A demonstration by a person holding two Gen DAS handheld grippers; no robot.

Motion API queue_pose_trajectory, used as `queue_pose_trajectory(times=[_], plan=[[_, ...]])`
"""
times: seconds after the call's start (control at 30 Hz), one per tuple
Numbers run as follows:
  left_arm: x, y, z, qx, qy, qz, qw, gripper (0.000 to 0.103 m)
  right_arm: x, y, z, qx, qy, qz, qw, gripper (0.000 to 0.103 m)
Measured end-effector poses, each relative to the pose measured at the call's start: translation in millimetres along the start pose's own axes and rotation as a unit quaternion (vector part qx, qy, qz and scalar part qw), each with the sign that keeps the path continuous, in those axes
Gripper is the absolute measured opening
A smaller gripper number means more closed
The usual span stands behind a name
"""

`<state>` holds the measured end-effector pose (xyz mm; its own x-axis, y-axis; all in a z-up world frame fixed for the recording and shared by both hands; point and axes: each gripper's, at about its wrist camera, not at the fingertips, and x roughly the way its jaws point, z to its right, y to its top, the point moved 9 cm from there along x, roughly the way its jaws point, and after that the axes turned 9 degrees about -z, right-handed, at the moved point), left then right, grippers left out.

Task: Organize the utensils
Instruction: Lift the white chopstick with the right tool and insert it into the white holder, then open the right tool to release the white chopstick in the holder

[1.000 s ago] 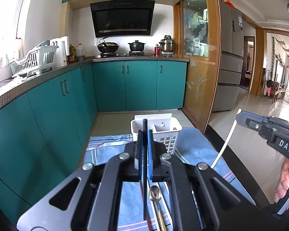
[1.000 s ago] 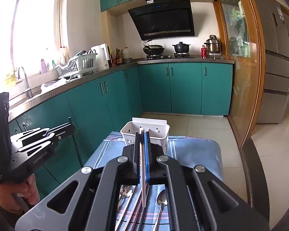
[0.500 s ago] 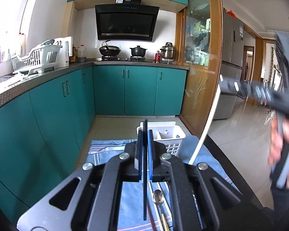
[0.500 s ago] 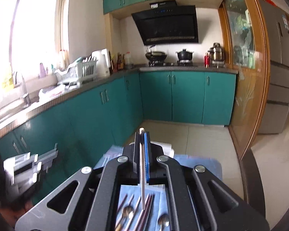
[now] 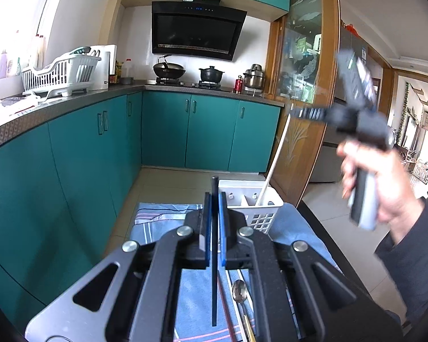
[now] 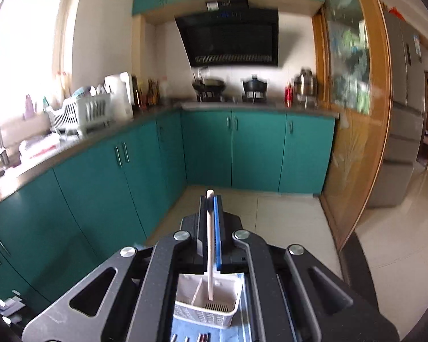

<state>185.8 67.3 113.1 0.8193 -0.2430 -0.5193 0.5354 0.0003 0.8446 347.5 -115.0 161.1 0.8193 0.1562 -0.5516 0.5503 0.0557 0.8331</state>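
My left gripper is shut on a black chopstick, held upright above the blue striped cloth. A white slotted utensil basket stands at the cloth's far end. A hand holds my right gripper high on the right. It is shut on a white chopstick that slants down, its lower end inside the basket. In the right wrist view the right gripper clamps the white chopstick over the divided basket. A spoon lies on the cloth.
More utensil ends lie on the cloth in front of the basket. The dark table edge runs along the right. Teal cabinets line the left and back, with a tiled floor beyond the table.
The right gripper has risen and swung in over the basket, bringing the white chopstick's lower end into it. The left gripper has drifted slightly, still clamping the black chopstick.
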Motion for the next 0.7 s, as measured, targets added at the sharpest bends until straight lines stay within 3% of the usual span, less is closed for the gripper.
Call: queue_pose_trajectory(times=[0.13, 0.23, 0.3, 0.37, 0.5, 0.6, 0.7], plan=[[4, -3, 3, 0.001, 0.001, -0.005, 1.0000, 0.004, 44, -42, 12, 0.019, -0.003, -0.048, 0.999, 0.005], [7, -3, 3, 0.003, 0.002, -0.007, 1.0000, 0.004, 53, -57, 18, 0.029, 0.000, -0.055, 0.998, 0.008], [8, -2, 3, 0.002, 0.004, -0.008, 1.0000, 0.004, 53, -65, 25, 0.042, 0.007, -0.061, 0.997, 0.030], [10, -2, 3, 0.002, 0.007, -0.010, 0.9999, 0.004, 41, -72, 30, 0.050, 0.011, -0.048, 0.998, 0.042], [17, -5, 4, 0.003, 0.009, -0.016, 0.9998, 0.004, -3, -104, 42, 0.068, 0.032, -0.001, 0.997, 0.050], [25, -8, 6, 0.009, 0.016, -0.022, 0.9996, 0.004, -39, -148, 53, 0.080, 0.043, 0.044, 0.995, 0.068], [29, -8, 9, 0.012, 0.021, -0.023, 0.9994, 0.004, -64, -206, 65, 0.084, 0.043, 0.075, 0.993, 0.069]])
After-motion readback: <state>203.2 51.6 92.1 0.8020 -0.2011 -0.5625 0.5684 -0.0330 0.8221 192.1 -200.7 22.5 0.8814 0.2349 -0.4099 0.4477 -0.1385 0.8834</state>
